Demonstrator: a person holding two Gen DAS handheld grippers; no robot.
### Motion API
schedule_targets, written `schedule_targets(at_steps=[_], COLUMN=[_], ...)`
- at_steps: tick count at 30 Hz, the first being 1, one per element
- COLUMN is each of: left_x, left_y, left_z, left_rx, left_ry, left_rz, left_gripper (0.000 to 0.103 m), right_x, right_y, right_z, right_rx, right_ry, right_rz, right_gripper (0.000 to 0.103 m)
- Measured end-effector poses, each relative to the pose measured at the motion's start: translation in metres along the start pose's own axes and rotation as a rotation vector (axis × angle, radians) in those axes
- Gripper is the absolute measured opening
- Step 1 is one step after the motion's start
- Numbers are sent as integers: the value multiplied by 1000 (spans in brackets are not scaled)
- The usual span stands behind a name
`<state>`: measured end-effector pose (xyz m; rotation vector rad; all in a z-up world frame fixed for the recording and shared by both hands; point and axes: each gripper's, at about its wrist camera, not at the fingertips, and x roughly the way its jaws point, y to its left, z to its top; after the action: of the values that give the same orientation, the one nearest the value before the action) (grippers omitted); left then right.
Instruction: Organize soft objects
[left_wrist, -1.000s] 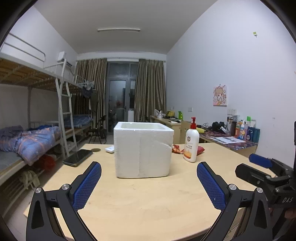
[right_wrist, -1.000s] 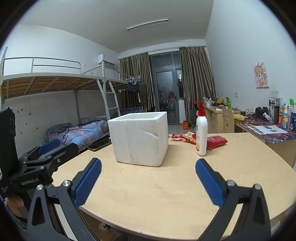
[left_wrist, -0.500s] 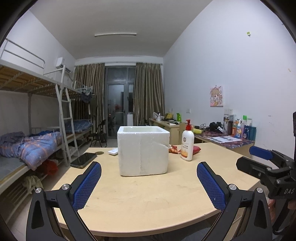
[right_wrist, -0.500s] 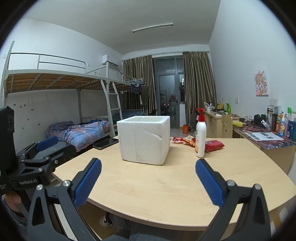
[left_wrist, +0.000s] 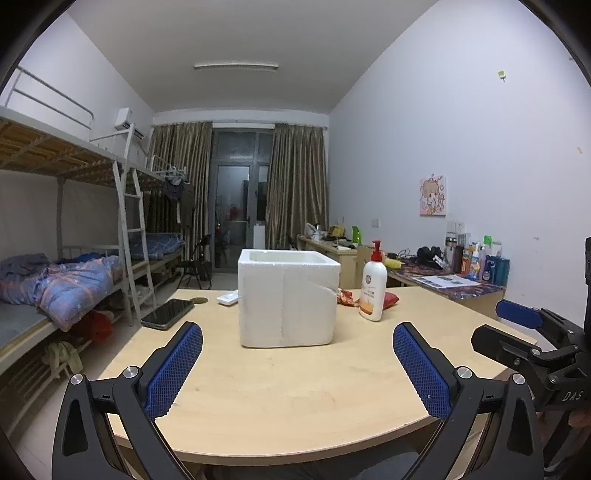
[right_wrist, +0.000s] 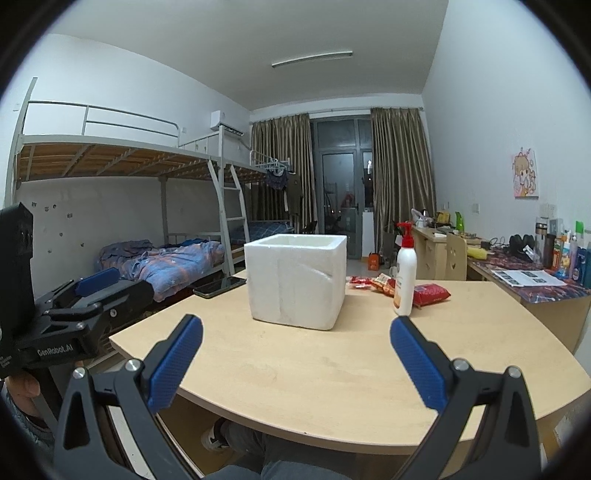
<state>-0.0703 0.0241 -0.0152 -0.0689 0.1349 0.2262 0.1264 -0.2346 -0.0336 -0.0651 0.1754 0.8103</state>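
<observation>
we held left gripper (left_wrist: 297, 349) and right gripper (right_wrist: 295, 345) wide open, empty, short of the foam box (left_wrist: 288, 297); snack packets (right_wrist: 430, 293) lay behind it; stage unclear.

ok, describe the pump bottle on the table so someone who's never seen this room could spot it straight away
Start at the round wooden table and find the big white foam box standing near its middle. Just right of the box stands the pump bottle, upright, with red snack packets lying behind it. It is the only tall thing there: white body, red pump top, orange band at the base.
</observation>
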Motion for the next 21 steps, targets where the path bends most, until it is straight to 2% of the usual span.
schedule_targets(at_steps=[21], left_x=[5], left_y=[-2], left_z=[-1], left_rx=[18], left_ry=[5], left_rz=[15], left_gripper=[103], right_x=[0], right_y=[-1], right_z=[-6], right_rx=[9], right_ry=[20], right_rz=[3], right_gripper=[103])
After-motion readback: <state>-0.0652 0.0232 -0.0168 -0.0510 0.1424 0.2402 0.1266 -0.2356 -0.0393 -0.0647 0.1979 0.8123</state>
